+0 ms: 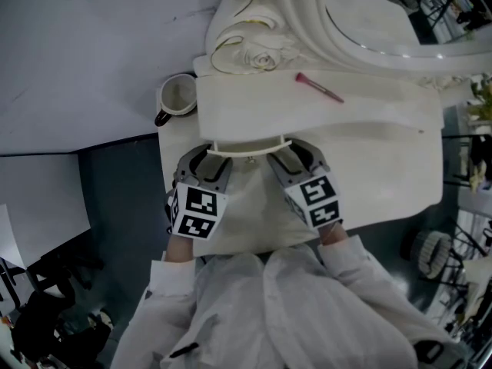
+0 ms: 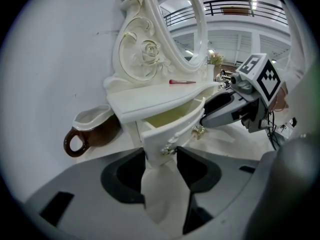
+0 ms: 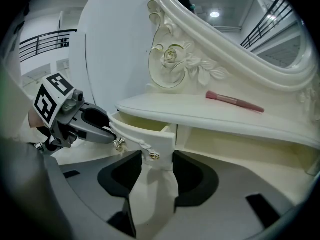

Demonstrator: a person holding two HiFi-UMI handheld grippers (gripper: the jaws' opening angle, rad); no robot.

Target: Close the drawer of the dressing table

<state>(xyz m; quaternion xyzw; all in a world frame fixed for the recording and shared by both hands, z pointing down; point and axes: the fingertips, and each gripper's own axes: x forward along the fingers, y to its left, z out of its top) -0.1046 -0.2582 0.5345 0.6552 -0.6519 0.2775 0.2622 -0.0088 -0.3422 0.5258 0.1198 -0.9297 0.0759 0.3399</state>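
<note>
While I've got both grippers up against it, the biggest thing in front of me is the dressing table (image 1: 369,121). It's all cream white, with a big oval mirror (image 1: 377,14) in a curly frame that has a carved rose (image 1: 261,58) at its base. It stands on a white surface (image 1: 384,198), with dark floor (image 1: 115,175) off to my left and pale panels beyond that. From the left gripper view I can see a railing (image 2: 235,6) and ceiling lights further back in the room.

The drawer (image 2: 172,126) sits under the tabletop and is partly pulled out, so you can see its yellowish inside. From my head view only a thin curved strip of it sticks out past the top's edge.

My left gripper (image 2: 161,151) has its jaws apart, with the left end of the drawer front and one gold knob (image 2: 167,150) right at the mouth between the tips. It's the same deal with my right gripper (image 3: 150,156): the jaws are spread, and the right end of the front and its knob sit between the tips. Neither is clamped on anything as far as I can see.

A brown-and-white mug (image 1: 177,97) stands just beside the table's left side, clear of the drawer. A pink makeup brush (image 1: 319,88) lies on the tabletop near the mirror.
</note>
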